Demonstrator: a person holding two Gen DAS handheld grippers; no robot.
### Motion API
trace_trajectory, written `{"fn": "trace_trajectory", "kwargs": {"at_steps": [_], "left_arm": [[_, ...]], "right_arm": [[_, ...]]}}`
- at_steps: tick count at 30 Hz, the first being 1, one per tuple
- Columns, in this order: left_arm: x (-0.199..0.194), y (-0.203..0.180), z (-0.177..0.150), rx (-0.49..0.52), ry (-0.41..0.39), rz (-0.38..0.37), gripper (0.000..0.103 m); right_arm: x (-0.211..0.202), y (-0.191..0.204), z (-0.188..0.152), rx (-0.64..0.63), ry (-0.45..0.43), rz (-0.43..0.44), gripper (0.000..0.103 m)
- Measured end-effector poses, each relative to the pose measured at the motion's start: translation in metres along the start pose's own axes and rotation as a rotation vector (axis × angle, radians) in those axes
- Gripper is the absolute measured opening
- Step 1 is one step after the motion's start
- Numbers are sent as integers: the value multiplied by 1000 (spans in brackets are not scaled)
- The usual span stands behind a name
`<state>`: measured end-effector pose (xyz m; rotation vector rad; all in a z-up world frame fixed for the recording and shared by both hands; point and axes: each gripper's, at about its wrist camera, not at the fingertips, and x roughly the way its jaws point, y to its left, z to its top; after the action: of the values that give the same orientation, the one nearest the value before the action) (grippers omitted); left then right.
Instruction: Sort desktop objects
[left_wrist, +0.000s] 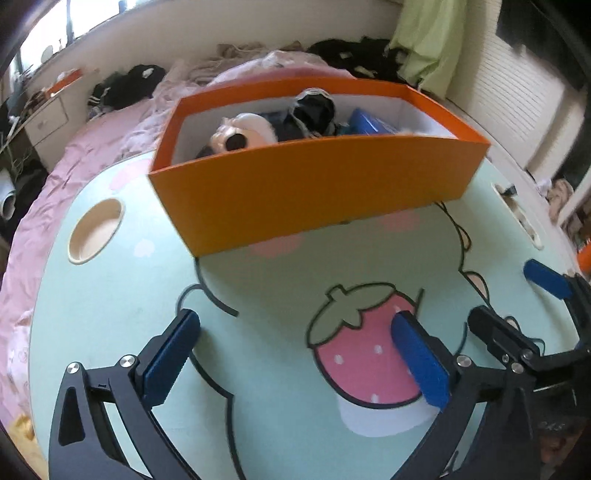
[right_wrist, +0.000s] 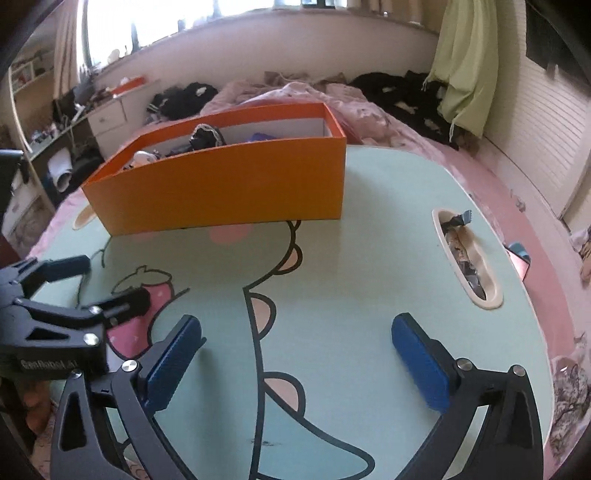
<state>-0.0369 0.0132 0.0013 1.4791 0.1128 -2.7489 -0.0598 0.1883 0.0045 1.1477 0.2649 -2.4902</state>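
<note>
An orange box (left_wrist: 303, 192) stands at the far side of the mint-green lap table (left_wrist: 110, 295). It holds a pale round toy (left_wrist: 240, 134), a black bundle (left_wrist: 314, 110) and a blue item (left_wrist: 373, 122). The box also shows in the right wrist view (right_wrist: 229, 188). My left gripper (left_wrist: 295, 328) is open and empty, low over the printed strawberry. My right gripper (right_wrist: 295, 332) is open and empty over the table's middle. In the left wrist view the right gripper (left_wrist: 509, 295) sits at the right edge. In the right wrist view the left gripper (right_wrist: 110, 280) sits at the left edge.
The table has a round cup recess (left_wrist: 96, 230) at the left and a slot (right_wrist: 467, 258) at the right holding small scraps. The table rests on a bed with a pink cover (right_wrist: 517, 206). Black clothes (right_wrist: 402, 92) lie behind. A desk with drawers (right_wrist: 107, 114) stands at the back left.
</note>
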Motion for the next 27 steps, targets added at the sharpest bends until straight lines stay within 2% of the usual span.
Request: {"fn": "trace_trajectory", "kwargs": {"at_steps": [9, 27], "left_arm": [[-2, 4, 1, 6, -22, -4, 103], [2, 5, 5, 9, -16, -6, 103]], "right_arm": [[1, 3, -1, -19, -3, -15, 103], [1, 3, -2, -19, -4, -16, 103]]}}
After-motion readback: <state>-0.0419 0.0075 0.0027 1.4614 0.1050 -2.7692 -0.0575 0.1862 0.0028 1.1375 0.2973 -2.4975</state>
